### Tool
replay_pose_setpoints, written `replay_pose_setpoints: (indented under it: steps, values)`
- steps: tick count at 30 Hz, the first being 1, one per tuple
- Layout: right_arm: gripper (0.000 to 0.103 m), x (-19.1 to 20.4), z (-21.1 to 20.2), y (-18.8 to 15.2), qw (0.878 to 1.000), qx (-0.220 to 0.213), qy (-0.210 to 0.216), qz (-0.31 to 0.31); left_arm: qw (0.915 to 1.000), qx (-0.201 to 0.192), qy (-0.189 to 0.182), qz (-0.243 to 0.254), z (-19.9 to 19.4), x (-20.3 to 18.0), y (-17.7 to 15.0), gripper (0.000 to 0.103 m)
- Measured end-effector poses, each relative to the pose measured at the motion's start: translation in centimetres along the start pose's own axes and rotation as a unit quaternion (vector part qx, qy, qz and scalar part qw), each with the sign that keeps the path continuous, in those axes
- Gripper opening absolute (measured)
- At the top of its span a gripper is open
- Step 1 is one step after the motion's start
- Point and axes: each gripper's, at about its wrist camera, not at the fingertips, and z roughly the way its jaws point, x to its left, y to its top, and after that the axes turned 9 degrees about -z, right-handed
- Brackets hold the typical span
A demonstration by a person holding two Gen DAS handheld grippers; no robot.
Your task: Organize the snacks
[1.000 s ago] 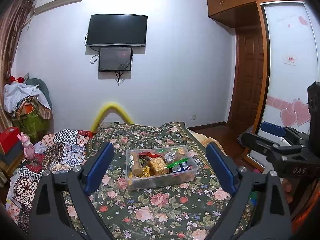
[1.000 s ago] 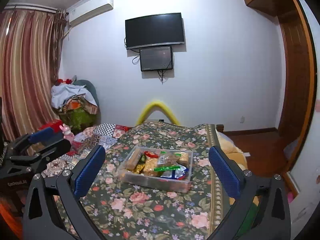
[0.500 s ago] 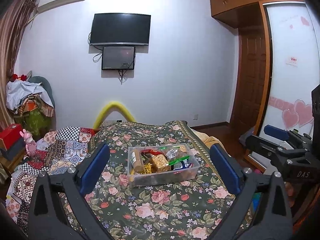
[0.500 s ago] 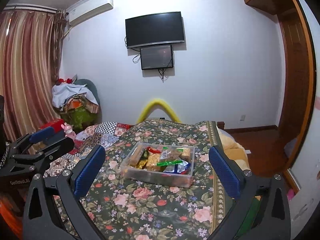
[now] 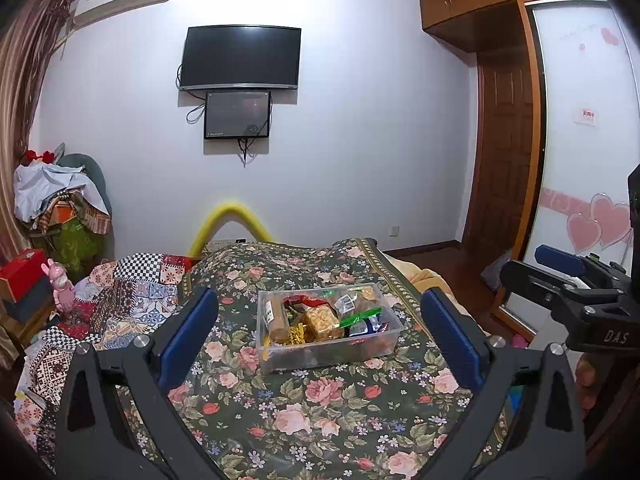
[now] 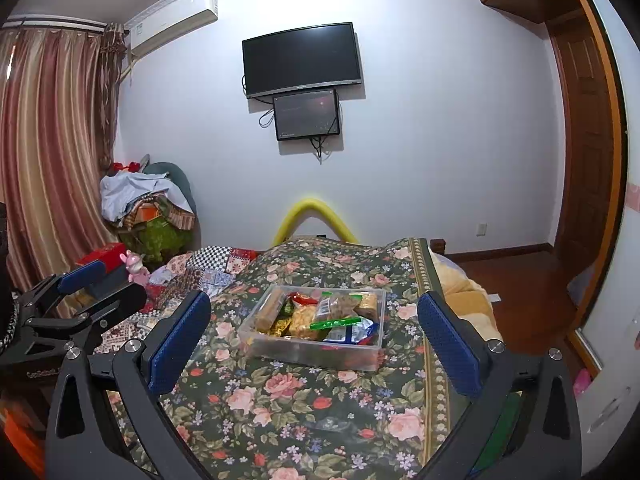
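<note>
- Snacks [image 5: 320, 316] all sit inside the clear plastic bin [image 5: 390, 330] on the bed [image 5: 304, 412] — none visible loose on the floral cover. A tube-shaped pack lies along the bin's left wall; bags and a green clip fill the rest.
- That fits two stages: snacks already gathered into the bin, or a full bin waiting to be sorted out of. Can't settle which from this.
- Left gripper [image 5: 320, 344]: jaws wide, nothing between them. Bin is centred in the gap, ahead of the blue pads, not touching.
- Right gripper [image 6: 314, 338]: also wide and empty; bin again ahead, framed between the fingers (slightly angled in this view).
- Both held back and level, aimed at the bin — reads as a squared-up stance that keeps the whole bin in sight.
- The two grippers are side by side; each shows at the edge of the other's view.
</note>
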Motion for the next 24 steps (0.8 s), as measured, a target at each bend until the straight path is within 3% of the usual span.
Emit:
replay_pose_setpoints:
  steps: [24]
  values:
    - [0.103, 0.45, -0.53, 0.16, 1.000, -0.007, -0.004, -0.003, 1.0000, -0.003, -0.003, 0.002, -0.23, -0.35, -0.31, 0.103]
